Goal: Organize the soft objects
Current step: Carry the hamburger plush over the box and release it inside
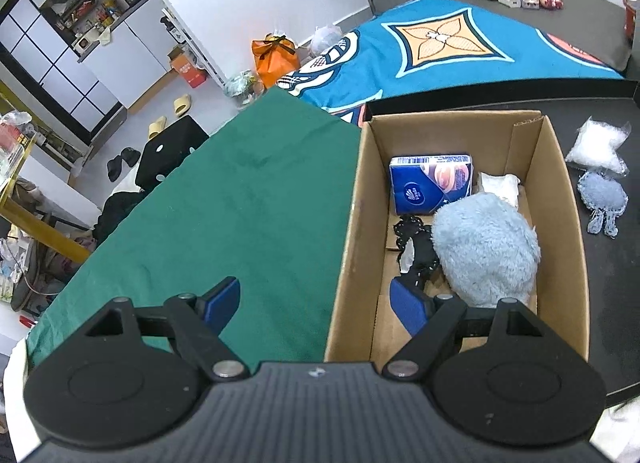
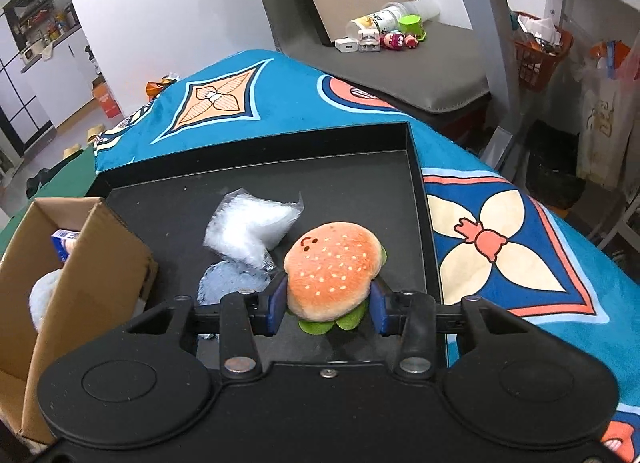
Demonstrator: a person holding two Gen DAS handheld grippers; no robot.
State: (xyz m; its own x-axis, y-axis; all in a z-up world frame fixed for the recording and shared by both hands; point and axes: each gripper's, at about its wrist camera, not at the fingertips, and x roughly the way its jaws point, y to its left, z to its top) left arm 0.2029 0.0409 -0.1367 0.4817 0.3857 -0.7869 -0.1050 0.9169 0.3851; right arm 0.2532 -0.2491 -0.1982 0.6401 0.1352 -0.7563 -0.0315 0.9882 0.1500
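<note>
Right wrist view: right gripper (image 2: 328,309) clenches the burger plush (image 2: 334,273); left gripper (image 1: 318,303) gapes (empty); carry it level over the cardboard box (image 2: 92,263).

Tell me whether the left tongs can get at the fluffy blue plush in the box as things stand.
Probably yes: the left tongs are open and empty, the cardboard box has no lid, and the fluffy blue plush lies on top, uncovered.

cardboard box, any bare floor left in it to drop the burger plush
Cardboard box: bare floor only along its near end and left wall. The fluffy blue plush, blue tissue pack and black lace piece crowd the far and right side.
</note>
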